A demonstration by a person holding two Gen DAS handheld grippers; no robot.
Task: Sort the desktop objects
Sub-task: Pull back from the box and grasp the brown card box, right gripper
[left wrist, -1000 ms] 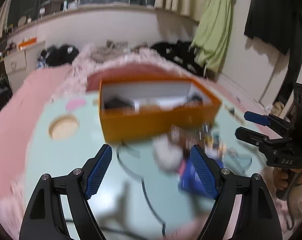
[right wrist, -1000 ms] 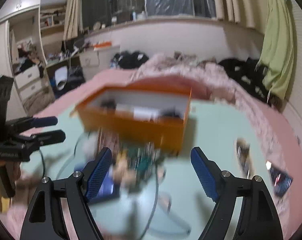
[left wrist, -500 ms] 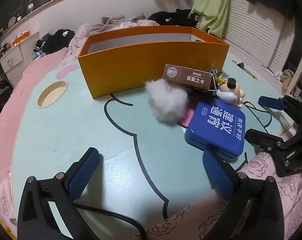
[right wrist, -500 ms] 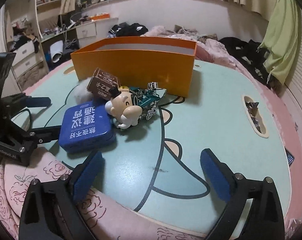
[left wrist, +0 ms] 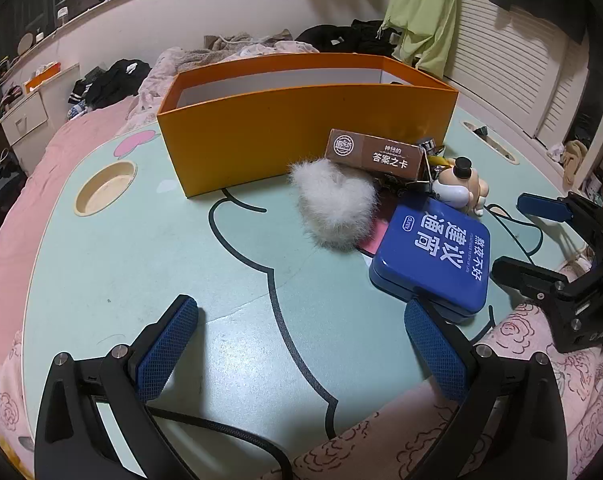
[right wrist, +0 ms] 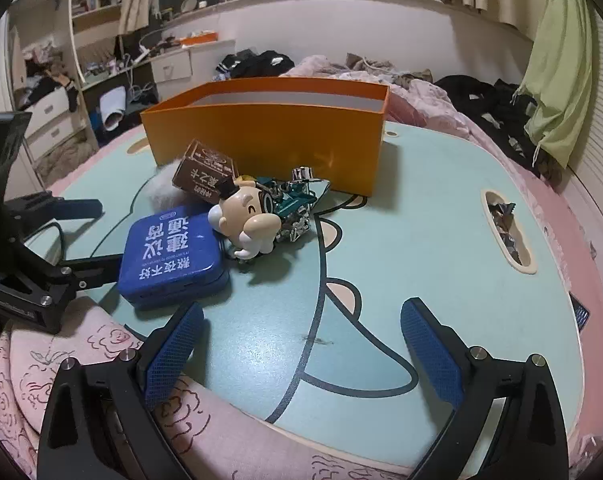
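One mint cartoon tabletop (left wrist: 141, 264), cluttered bedroom.

Dim warm indoor light, sharp focus, strong fisheye edge distortion.

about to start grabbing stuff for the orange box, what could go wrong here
The items sit in a tight cluster: lifting the brown card box, which leans on the white fluffy ball, could knock the figurine or the metallic model behind it.

The blue tin lies near the table edge, so a nudge might push it off.

Both the left gripper and the right gripper are open and empty, close enough together that they may collide.
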